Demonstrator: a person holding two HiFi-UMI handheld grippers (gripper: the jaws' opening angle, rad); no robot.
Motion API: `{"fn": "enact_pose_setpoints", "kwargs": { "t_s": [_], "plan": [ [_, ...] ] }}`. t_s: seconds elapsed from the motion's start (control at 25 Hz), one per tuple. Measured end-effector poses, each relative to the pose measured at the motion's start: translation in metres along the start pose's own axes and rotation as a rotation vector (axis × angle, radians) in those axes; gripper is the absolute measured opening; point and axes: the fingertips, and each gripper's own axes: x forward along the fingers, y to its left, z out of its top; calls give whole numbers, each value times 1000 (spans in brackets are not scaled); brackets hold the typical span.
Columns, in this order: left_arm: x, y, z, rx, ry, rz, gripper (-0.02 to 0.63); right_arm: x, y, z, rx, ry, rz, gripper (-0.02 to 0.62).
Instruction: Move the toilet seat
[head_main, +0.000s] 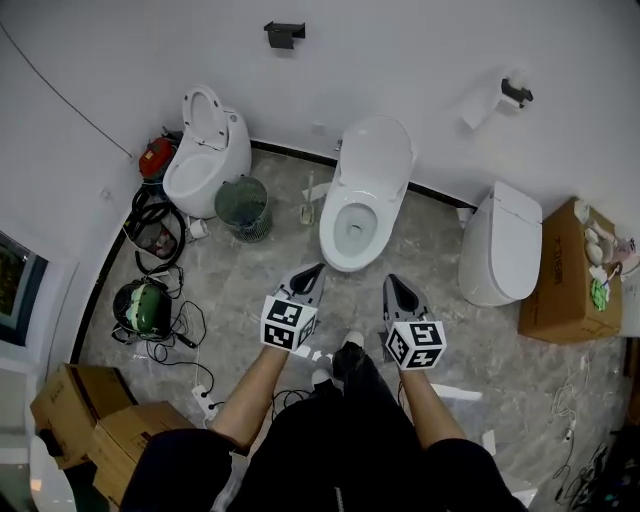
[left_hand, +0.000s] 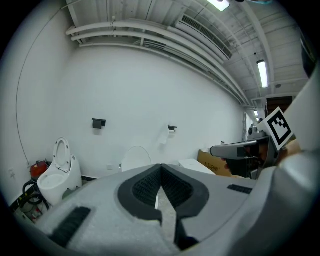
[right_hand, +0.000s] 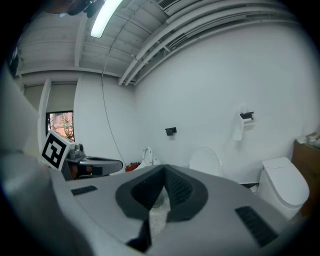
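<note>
The toilet seat (head_main: 329, 236) lies on the middle toilet (head_main: 378, 152) at upper centre of the frame, its long axis running from the wall towards me and its front end pointing down-frame, slightly left. I count three toilets, with the left toilet (head_main: 205, 160) and the right toilet (head_main: 500, 245), and two grippers. My forearms reach forward side by side, with my left gripper (head_main: 311, 271) and right gripper (head_main: 394, 284) both closed on nothing, just short of the bowl.

You wear black clothes (head_main: 340, 450); your grey left hand-held gripper (head_main: 316, 270) and right hand-held gripper (head_main: 393, 282) bear black-and-white marker cubes (head_main: 289, 322).
</note>
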Motion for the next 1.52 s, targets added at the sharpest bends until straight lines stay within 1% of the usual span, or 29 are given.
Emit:
{"fn": "enact_pose_setpoints", "kwargs": {
  "t_s": [0.2,0.4,0.68,0.88,0.96,1.16,1.36,1.52],
  "plan": [
    [25,23,2,7,9,-27,6,29,-7,-3,15,9,-20,-8],
    [61,55,6,21,35,-49,6,75,-22,-3,47,21,-45,-8],
    [119,109,30,40,45,-86,6,145,-49,22,62,21,-92,-8],
    [162,140,50,90,35,-116,6,194,-69,37,61,14,-119,-8],
    [173,152,54,99,37,-131,6,211,-69,40,60,21,-132,-8],
    [193,180,65,97,17,-182,6,238,-61,43,65,23,-175,-6],
    [208,184,70,122,39,-269,6,243,-63,49,101,-7,-258,-6],
    [219,185,70,119,49,-298,6,243,-68,48,121,-12,-289,-6]
  ]
}}
